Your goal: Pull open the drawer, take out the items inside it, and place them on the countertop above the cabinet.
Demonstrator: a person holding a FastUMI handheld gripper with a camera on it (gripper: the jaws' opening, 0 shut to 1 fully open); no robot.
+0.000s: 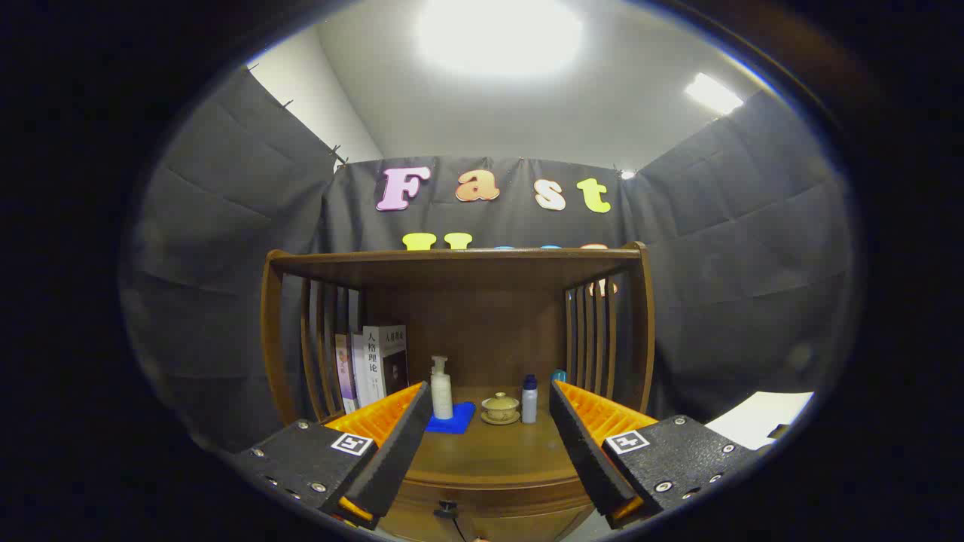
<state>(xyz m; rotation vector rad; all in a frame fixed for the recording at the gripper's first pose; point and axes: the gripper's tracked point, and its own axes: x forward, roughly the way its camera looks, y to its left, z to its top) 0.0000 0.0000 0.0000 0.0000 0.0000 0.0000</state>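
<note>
Drawer front sits low between my tongs' fingers, shut, its small dark knob just below the table edge. My tongs are spread wide, holding nothing. Beyond them on the table I see a white pump bottle on a blue cloth, a lidded cup, a small bottle, and books by the slats.

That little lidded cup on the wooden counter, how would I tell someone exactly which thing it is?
Start at the brown wooden cabinet with slatted sides. On its countertop, beyond the open gripper, a row of small things stands. The tan ceramic lidded cup on a saucer sits between the white pump bottle and the small white bottle with a dark cap; it alone is squat.
</note>
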